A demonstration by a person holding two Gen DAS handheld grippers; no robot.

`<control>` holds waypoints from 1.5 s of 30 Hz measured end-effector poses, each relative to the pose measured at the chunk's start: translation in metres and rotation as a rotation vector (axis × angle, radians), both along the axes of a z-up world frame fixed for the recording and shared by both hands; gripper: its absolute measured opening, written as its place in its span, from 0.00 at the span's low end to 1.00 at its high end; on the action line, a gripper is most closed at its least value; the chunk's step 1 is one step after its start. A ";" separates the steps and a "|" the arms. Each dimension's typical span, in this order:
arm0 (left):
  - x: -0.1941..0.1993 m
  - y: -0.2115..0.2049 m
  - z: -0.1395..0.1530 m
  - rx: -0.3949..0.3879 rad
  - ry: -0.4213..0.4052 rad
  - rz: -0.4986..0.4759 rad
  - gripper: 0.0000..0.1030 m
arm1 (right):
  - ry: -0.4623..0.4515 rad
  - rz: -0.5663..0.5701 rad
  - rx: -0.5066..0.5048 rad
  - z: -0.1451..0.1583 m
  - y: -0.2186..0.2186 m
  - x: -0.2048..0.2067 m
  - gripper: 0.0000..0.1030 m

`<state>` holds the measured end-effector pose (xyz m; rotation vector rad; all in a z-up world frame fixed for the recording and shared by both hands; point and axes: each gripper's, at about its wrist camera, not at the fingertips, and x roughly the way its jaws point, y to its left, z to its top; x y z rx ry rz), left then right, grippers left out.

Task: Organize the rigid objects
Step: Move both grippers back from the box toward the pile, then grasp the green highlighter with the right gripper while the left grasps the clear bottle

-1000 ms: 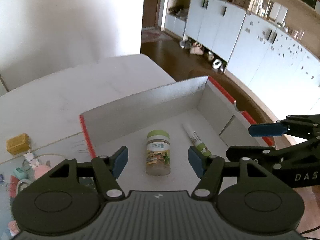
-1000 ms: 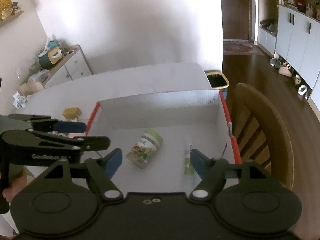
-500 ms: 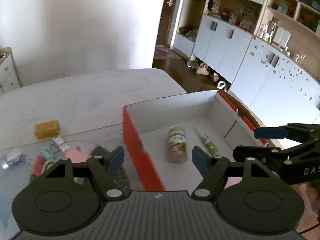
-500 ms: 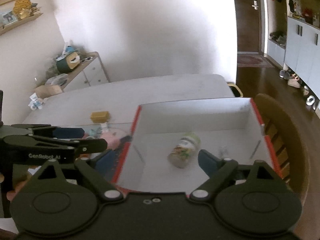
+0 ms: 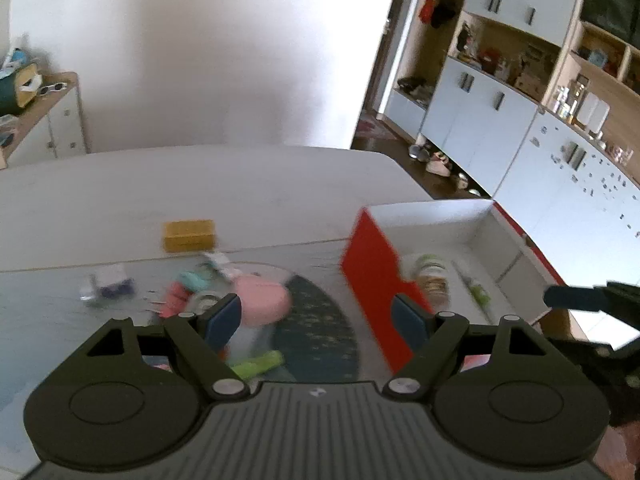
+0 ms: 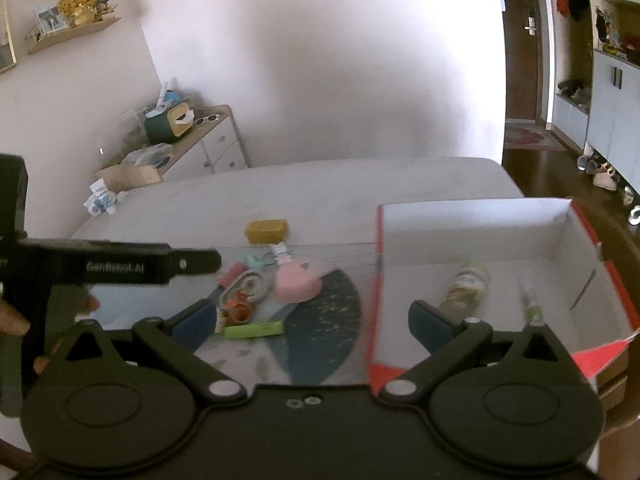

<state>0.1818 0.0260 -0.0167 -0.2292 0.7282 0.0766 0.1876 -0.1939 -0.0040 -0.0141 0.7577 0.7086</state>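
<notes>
A red cardboard box with white inside stands on the right of the table; it also shows in the left wrist view. In it lie a green-lidded jar and a thin tube. Left of the box is a pile of small objects: a pink round case, a green stick, a yellow block. My left gripper is open and empty above the pile. My right gripper is open and empty, straddling the box's left wall.
The objects lie on a patterned mat on a white table. A sideboard with clutter stands at the back left. White cabinets and a wooden floor are at the right.
Both grippers have swung left and back, away from the box interior toward the pile of small objects. Both stayed open and empty.
</notes>
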 end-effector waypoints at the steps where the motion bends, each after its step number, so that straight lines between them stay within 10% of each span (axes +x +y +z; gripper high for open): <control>1: -0.003 0.010 0.000 0.003 -0.002 0.007 0.80 | 0.005 -0.001 0.000 -0.001 0.006 -0.003 0.99; 28: 0.004 0.184 -0.068 0.057 0.075 0.082 0.80 | 0.004 0.021 -0.143 -0.063 0.137 -0.024 0.99; 45: 0.053 0.220 -0.122 0.077 0.141 0.007 0.80 | 0.044 0.112 -0.287 -0.127 0.177 0.011 0.91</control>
